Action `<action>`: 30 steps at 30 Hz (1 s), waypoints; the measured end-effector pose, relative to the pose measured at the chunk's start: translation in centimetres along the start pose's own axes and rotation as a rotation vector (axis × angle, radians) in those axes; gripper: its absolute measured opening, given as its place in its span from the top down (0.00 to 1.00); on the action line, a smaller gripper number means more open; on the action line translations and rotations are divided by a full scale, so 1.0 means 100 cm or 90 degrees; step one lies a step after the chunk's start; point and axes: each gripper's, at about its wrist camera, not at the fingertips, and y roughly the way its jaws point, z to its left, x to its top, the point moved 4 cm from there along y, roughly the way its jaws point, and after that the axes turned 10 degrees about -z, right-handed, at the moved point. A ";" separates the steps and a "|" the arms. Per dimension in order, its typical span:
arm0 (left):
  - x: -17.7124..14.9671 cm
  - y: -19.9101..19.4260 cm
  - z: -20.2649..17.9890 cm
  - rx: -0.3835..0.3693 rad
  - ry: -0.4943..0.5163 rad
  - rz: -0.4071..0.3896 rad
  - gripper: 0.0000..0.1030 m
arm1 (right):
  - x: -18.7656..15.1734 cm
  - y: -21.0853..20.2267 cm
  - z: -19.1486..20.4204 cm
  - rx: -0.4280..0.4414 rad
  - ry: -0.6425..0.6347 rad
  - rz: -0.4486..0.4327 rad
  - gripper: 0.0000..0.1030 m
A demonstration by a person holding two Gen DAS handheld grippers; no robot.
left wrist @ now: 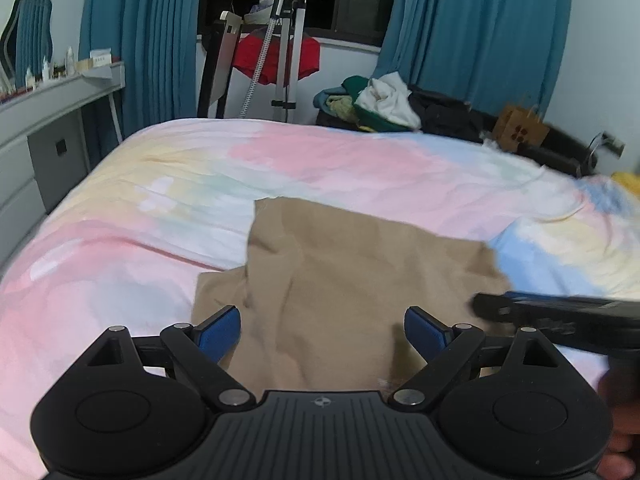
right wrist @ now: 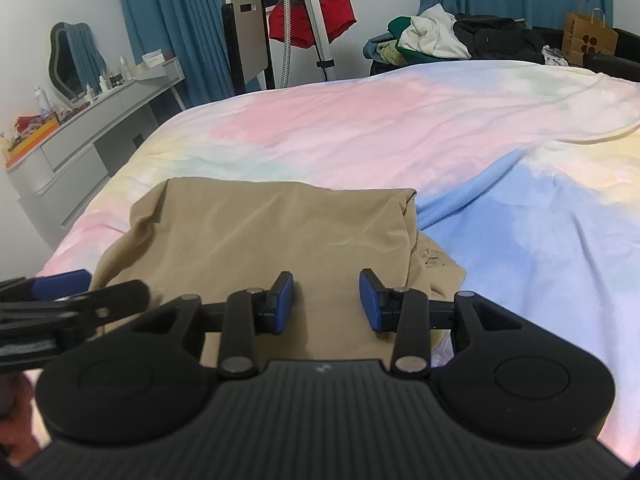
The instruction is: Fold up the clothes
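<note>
The tan garment (left wrist: 340,280) lies folded on the pastel bedspread (left wrist: 120,240), under both tools. Left gripper (left wrist: 322,334) gapes wide, empty; right gripper (right wrist: 326,302) stands half-open, gripping nothing. No legible writing.

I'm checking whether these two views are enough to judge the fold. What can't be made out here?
- Near edge of the tan garment: hidden in both wrist views behind each gripper's own body.
- Right gripper in the left view: blurred and cut off by the right edge.
- Left gripper in the right view: blurred, cut off at the left edge.
- Bottles on the dresser: too small to identify.
</note>
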 end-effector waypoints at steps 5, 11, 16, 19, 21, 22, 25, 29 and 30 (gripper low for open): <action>-0.005 -0.021 -0.009 -0.059 -0.062 0.035 0.12 | 0.000 0.001 0.001 -0.002 -0.005 0.000 0.61; -0.018 -0.011 -0.002 -0.102 -0.152 0.106 0.12 | 0.000 0.002 0.003 -0.006 -0.007 -0.001 0.61; -0.037 0.012 0.014 -0.140 -0.283 0.178 0.12 | -0.001 0.003 0.003 -0.009 -0.009 -0.002 0.61; -0.047 0.025 0.024 -0.145 -0.353 0.196 0.12 | 0.000 0.002 0.003 -0.010 -0.008 -0.002 0.61; -0.054 0.035 0.033 -0.133 -0.397 0.192 0.12 | 0.002 -0.001 0.001 -0.004 0.017 -0.006 0.61; -0.057 0.039 0.037 -0.131 -0.423 0.188 0.12 | 0.003 -0.003 0.000 0.000 0.032 -0.008 0.61; -0.059 0.045 0.049 -0.127 -0.487 0.163 0.12 | 0.009 -0.015 -0.006 0.053 0.132 -0.009 0.61; -0.058 0.048 0.065 -0.119 -0.556 0.117 0.12 | 0.010 -0.031 -0.003 0.179 0.286 0.017 0.61; -0.058 0.048 0.067 -0.121 -0.571 0.111 0.13 | 0.006 -0.031 0.000 0.216 0.324 0.037 0.61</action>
